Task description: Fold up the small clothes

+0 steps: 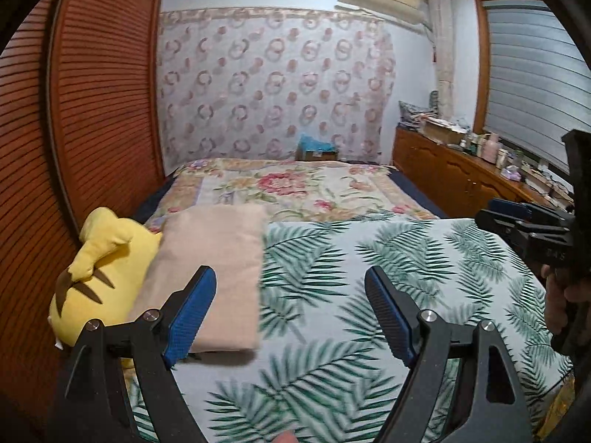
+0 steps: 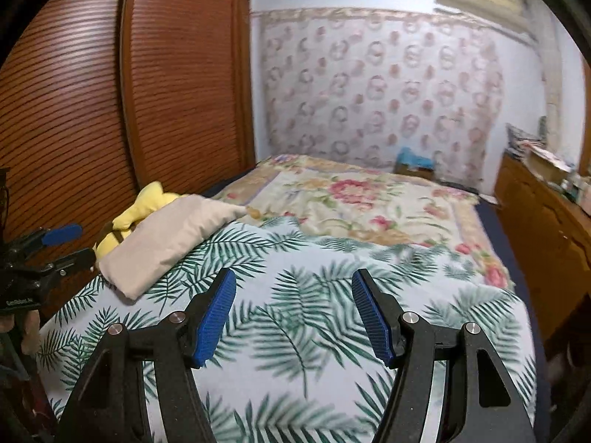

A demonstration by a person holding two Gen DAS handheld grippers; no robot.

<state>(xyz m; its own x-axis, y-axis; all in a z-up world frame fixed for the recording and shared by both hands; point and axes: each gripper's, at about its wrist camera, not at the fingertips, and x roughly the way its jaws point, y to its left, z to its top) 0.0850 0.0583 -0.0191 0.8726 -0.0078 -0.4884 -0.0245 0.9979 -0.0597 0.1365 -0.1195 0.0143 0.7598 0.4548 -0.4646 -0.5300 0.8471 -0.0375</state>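
Observation:
A folded beige cloth (image 1: pixel 210 277) lies on the palm-leaf sheet (image 1: pixel 369 277) at the bed's left side, partly resting on a yellow plush toy (image 1: pixel 99 269). My left gripper (image 1: pixel 291 280) is open and empty, above the sheet just right of the cloth. My right gripper (image 2: pixel 293 284) is open and empty, above the middle of the leaf sheet (image 2: pixel 295 313); the beige cloth (image 2: pixel 166 240) lies to its left. The right gripper also shows in the left wrist view (image 1: pixel 517 217) at the right edge, and the left gripper shows in the right wrist view (image 2: pixel 55 243) at the left edge.
A floral blanket (image 1: pixel 288 188) covers the far half of the bed. A slatted wooden wardrobe (image 1: pixel 92 110) stands along the left. A wooden cabinet (image 1: pixel 454 173) with cluttered items runs along the right under a window. A patterned curtain (image 1: pixel 273 85) hangs behind.

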